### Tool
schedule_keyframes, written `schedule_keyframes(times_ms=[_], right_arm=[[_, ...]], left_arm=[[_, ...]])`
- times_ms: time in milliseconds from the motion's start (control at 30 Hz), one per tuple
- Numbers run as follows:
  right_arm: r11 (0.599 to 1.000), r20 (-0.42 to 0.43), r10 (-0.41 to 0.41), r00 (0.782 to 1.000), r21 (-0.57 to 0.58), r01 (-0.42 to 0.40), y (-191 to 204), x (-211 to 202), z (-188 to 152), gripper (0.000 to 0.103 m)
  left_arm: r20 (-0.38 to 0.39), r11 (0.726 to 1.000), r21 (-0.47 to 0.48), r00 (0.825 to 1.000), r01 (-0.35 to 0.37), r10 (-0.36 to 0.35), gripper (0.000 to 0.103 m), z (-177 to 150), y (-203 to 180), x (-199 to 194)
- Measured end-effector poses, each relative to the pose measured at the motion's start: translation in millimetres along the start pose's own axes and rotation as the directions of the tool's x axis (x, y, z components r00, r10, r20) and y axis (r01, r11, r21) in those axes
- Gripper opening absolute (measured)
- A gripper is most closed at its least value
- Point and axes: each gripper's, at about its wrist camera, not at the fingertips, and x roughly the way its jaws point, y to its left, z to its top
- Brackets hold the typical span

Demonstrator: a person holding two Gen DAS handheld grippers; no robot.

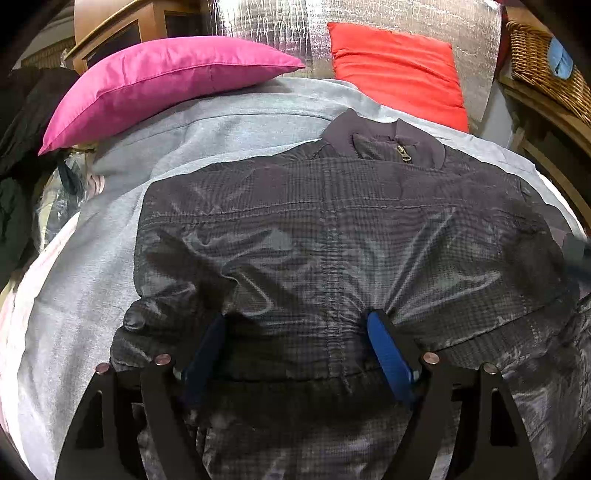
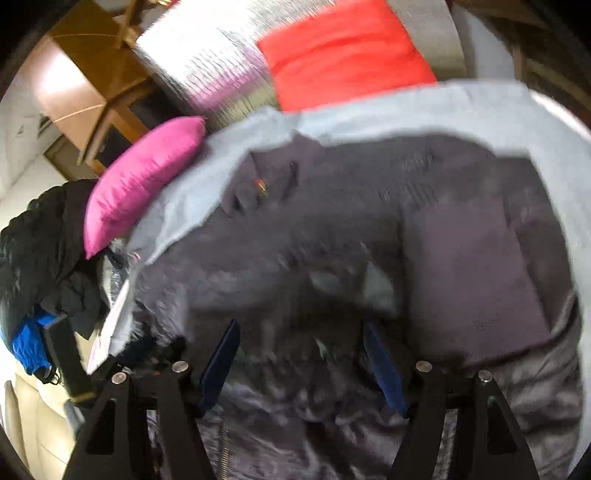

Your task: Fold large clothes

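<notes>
A dark grey checked jacket (image 1: 332, 229) lies front up on a light grey sheet (image 1: 85, 266), collar and brass zip pull (image 1: 403, 154) at the far end. My left gripper (image 1: 299, 332) is open, its blue fingers (image 1: 388, 350) spread over the jacket's lower part near the hem. The right wrist view is blurred by motion. There my right gripper (image 2: 301, 350) is open above the jacket (image 2: 332, 258), with a folded part of it (image 2: 472, 266) lying flat to the right. Its blue fingers (image 2: 380, 362) hold nothing.
A pink cushion (image 1: 155, 85) and a red cushion (image 1: 399, 70) rest at the far end against silver foil padding (image 1: 266, 33). A wicker basket (image 1: 543, 62) stands on wooden furniture at right. Dark clothes (image 2: 40, 258) are piled at left.
</notes>
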Motion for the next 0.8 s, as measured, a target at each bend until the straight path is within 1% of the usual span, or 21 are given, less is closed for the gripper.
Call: schedule_keyframes(times_ms=[67,167,200,233,267,300,367,400,467,533,567,600,667,700,733,767,800], right_arm=[[1.0,0.023,-0.009,1.0,-0.012,0.01,5,-1,14,0.073],[0.999,0.045,-0.028,0.999,0.02,0.028,-2,8,36,0.075],[0.998,0.032,-0.055,0.998,0.038,0.054,-11,18,42,0.076],[0.994,-0.003,-0.085,0.996,0.065,0.085,-20,31,45,0.079],[0.989,-0.049,-0.108,0.993,0.095,0.112,-29,43,45,0.08],[0.989,-0.067,-0.093,0.993,0.113,0.1,-38,53,44,0.08],[0.991,-0.04,-0.095,0.995,0.089,0.098,-33,48,44,0.08],[0.992,-0.034,-0.098,0.995,0.081,0.101,-29,42,45,0.08],[0.994,0.007,-0.097,0.995,0.053,0.096,-23,28,42,0.08],[0.995,0.033,-0.096,0.995,0.016,0.096,-17,13,37,0.08],[0.995,0.048,-0.095,0.994,-0.001,0.095,-13,5,32,0.08],[0.996,0.057,-0.091,0.994,-0.007,0.091,-10,-2,28,0.08],[0.998,0.071,-0.057,0.996,-0.015,0.058,-3,-14,17,0.08],[0.999,0.076,-0.038,0.996,-0.021,0.04,3,-19,12,0.08],[0.999,0.074,-0.021,0.997,-0.033,0.024,9,-22,8,0.08],[0.999,0.072,0.002,0.997,-0.049,0.001,19,-25,2,0.08],[0.998,0.069,0.025,0.997,-0.065,-0.02,30,-27,-3,0.08]], left_arm=[[0.01,1.0,0.006,1.0,-0.005,0.005,0.084,1,2,3],[0.021,1.0,0.012,1.0,-0.012,0.012,0.085,0,2,6],[0.022,1.0,0.011,1.0,-0.012,0.012,0.086,-2,0,5],[0.021,1.0,0.01,1.0,-0.01,0.01,0.086,-1,0,4],[0.017,1.0,0.01,1.0,-0.009,0.008,0.086,0,1,1],[0.011,1.0,0.005,1.0,-0.001,0.001,0.086,2,3,-3],[0.028,0.999,-0.022,0.999,0.033,-0.032,0.086,6,14,-17],[0.057,0.999,-0.035,0.998,0.036,-0.034,0.086,7,23,-28],[0.114,0.997,-0.071,0.993,0.023,-0.015,0.086,8,41,-46],[0.154,0.988,-0.15,0.988,0.036,-0.013,0.086,5,74,-63],[0.156,0.982,-0.186,0.988,0.041,-0.012,0.086,4,88,-65],[0.138,0.974,-0.224,0.99,0.038,-0.007,0.086,3,102,-62],[0.082,0.961,-0.277,0.997,0.028,-0.006,0.085,-1,120,-49],[0.024,0.953,-0.301,1.0,0.026,-0.02,0.085,-6,128,-36],[-0.028,0.954,-0.299,0.999,0.023,-0.033,0.076,-9,129,-24],[-0.087,0.957,-0.29,0.994,0.033,-0.061,0.071,-14,128,-9],[-0.101,0.953,-0.298,0.991,0.053,-0.087,0.068,-17,128,-3]])
